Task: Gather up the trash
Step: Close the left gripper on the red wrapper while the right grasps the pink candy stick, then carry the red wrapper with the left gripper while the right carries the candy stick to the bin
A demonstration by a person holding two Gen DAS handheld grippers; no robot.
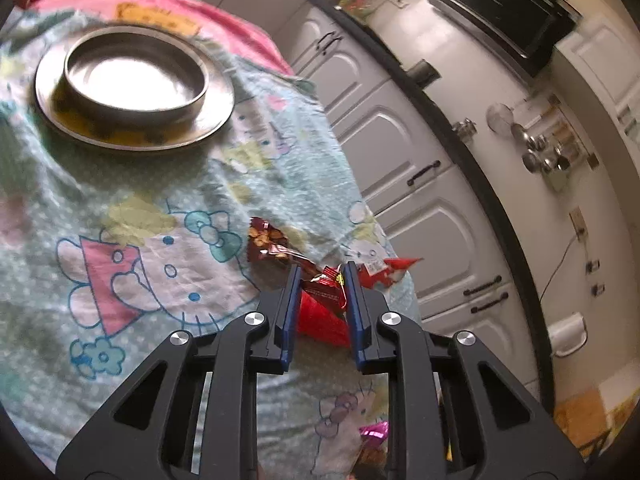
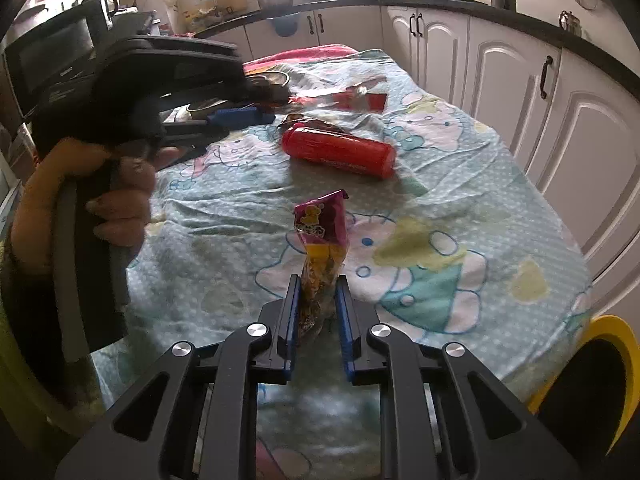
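Note:
In the left wrist view, my left gripper [image 1: 322,280] is shut on a crumpled dark red and brown snack wrapper [image 1: 276,246] at the right edge of the table. A red shape shows between the fingers below the wrapper; I cannot tell what it is. A red and white wrapper [image 1: 386,272] lies just right of the fingertips. In the right wrist view, my right gripper [image 2: 317,292] is shut on a pink and yellow snack packet [image 2: 320,220] that stands upright between its blue pads. The left gripper [image 2: 248,116] appears there at the upper left, held by a hand [image 2: 120,200].
A red bottle [image 2: 336,152] lies on its side on the cartoon-print cloth [image 2: 440,200], with a red wrapper [image 2: 360,98] beyond it. A steel plate [image 1: 216,120] carries a steel bowl [image 1: 134,80]. A yellow-rimmed bin [image 2: 616,332] stands off the near right corner. White cabinets [image 2: 500,72] line the right.

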